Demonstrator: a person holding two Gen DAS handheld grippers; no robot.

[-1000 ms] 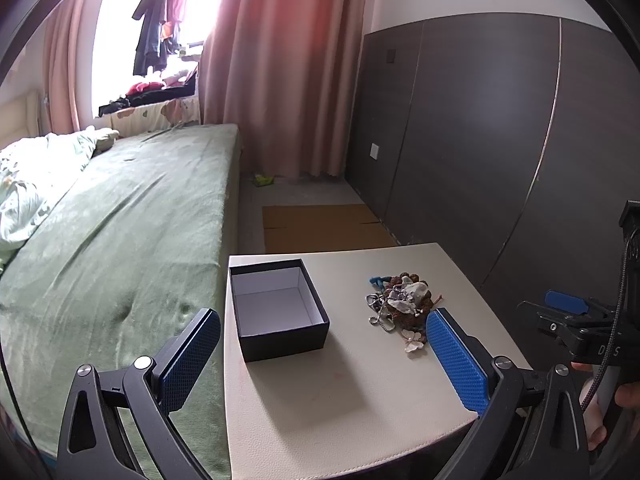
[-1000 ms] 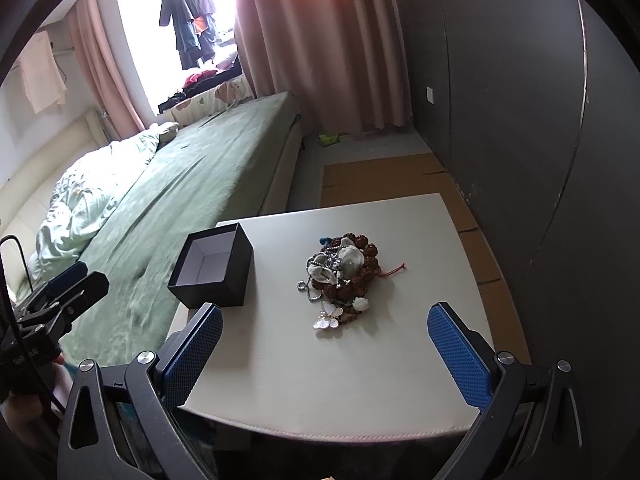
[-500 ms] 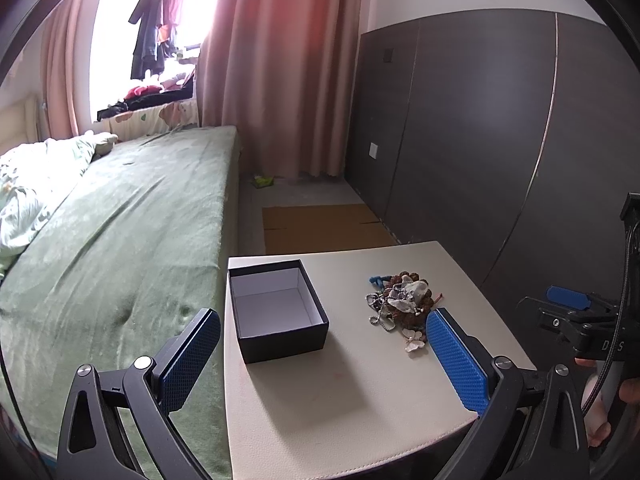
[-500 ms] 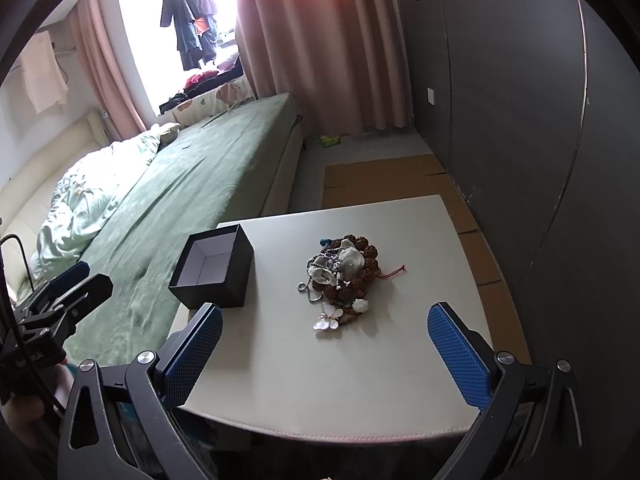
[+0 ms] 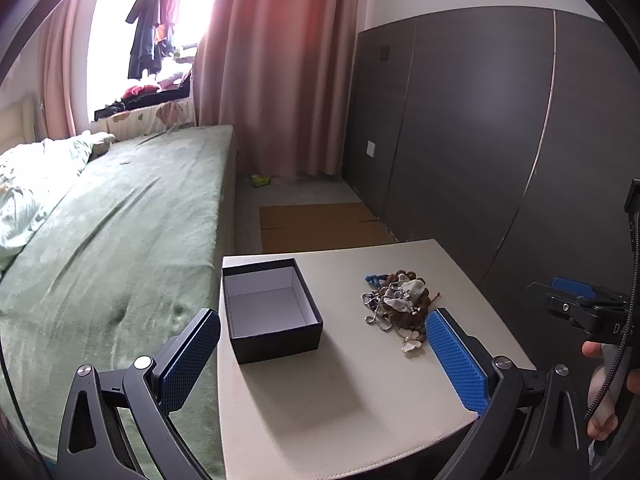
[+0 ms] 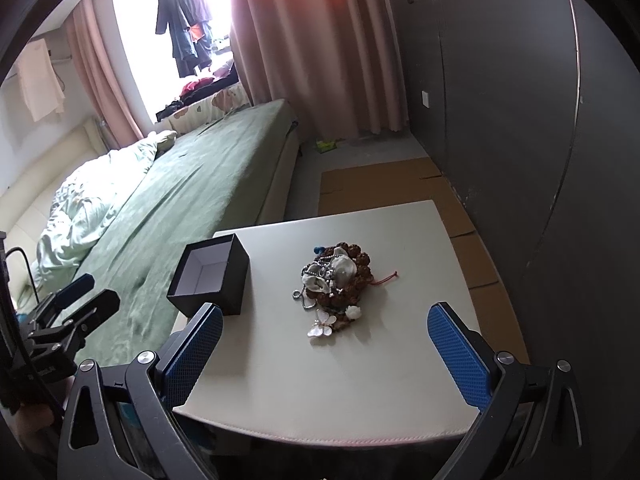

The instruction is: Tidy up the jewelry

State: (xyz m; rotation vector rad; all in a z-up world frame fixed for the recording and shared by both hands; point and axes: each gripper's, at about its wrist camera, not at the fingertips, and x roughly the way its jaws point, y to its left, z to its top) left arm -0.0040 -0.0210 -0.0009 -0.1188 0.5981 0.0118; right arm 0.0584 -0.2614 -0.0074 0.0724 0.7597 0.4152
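Observation:
A pile of tangled jewelry (image 5: 398, 306) with brown beads, silver chain and a white butterfly piece lies on the beige table (image 5: 344, 400); it also shows in the right wrist view (image 6: 334, 280). An open, empty black box (image 5: 270, 308) with a white inside stands to its left, also in the right wrist view (image 6: 210, 274). My left gripper (image 5: 324, 360) is open and empty, above the table's near edge. My right gripper (image 6: 326, 352) is open and empty, just in front of the jewelry.
A bed with a green cover (image 5: 104, 232) runs along the table's left side. A dark panelled wall (image 5: 500, 140) stands to the right. Flattened cardboard (image 5: 320, 226) lies on the floor beyond the table (image 6: 360, 380). Pink curtains hang at the back.
Both grippers have barely shifted; the views are nearly the same. Both stay open and empty, and the box and jewelry have not moved.

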